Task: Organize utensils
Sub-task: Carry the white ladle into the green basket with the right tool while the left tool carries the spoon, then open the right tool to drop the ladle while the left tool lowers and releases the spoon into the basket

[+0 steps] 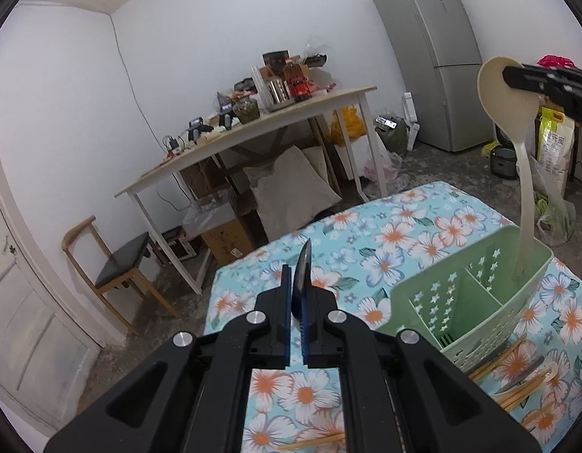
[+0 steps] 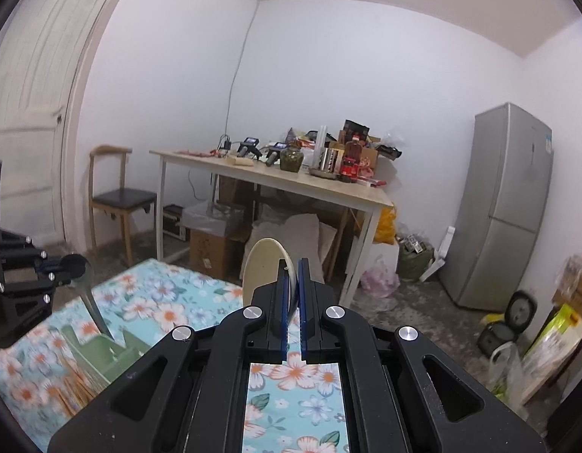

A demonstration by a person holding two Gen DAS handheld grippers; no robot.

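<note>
1. The right hand-held gripper (image 2: 291, 277) was seen closed on the bowl of a cream ladle (image 1: 496, 92); in the left wrist view the ladle's long handle hung almost straight down, and its tip was lowered inside the far compartment of the green caddy (image 1: 479, 302).
2. The left hand-held gripper (image 1: 298, 287) was seen closed on a dark-bladed metal utensil (image 1: 304, 264), probably a spoon viewed edge-on; in the right wrist view its shaft (image 2: 96, 311) was angled down toward the caddy's near wall.
3. The caddy was placed on the floral-clothed worktop (image 1: 404, 226), to the right of and slightly ahead of the left hand-held gripper, with its divider running roughly along the line of sight.
4. Wooden chopsticks (image 1: 517, 392) and other utensils were left lying on the cloth just beside the caddy's near corner.
5. The ladle's long axis was judged nearly upright and already lined up with the compartment, so only a release seemed needed; the right hand-held gripper was the nearer to finishing.
6. The left utensil was judged to need a rightward shift and a tilt toward upright before it could be lowered into a free compartment.
</note>
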